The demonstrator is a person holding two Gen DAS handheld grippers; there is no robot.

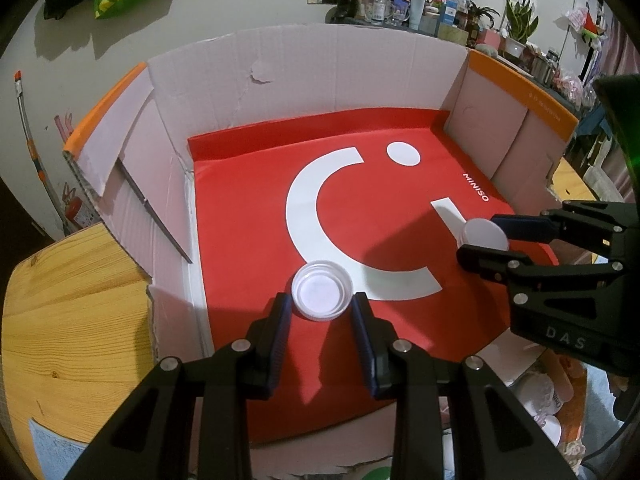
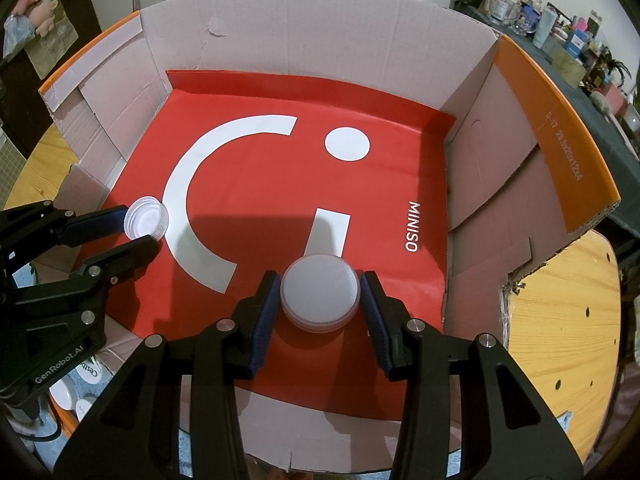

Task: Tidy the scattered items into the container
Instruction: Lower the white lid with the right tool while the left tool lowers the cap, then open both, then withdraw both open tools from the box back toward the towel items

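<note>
box [image 2: 304, 32]: open cardboard container, flaps up, orange outer faces; sits on a wooden table [image 1: 68, 320]
liner [image 2: 280, 184]: red MINISO sheet with a white smile logo, covers the box floor and runs a little way up the back wall
left gripper [image 1: 320, 304]: over the near-left part of the liner, jaws narrow, pads clamped on the sides of the open cap
right gripper [image 2: 320, 284]: over the near-right part, jaws a bit wider, pads against both sides of the flat cap
open cap [image 1: 322, 296]: white plastic lid, hollow side up, between the left fingertips, above the red sheet; can't tell whether it touches the floor
flat cap [image 2: 319, 297]: white round lid, closed face up, between the right fingertips, over the logo's short white bar
gap: the two caps are well apart, both inside the box
background: cluttered shelf [image 1: 420, 4] behind the box, bottles and plants
</note>
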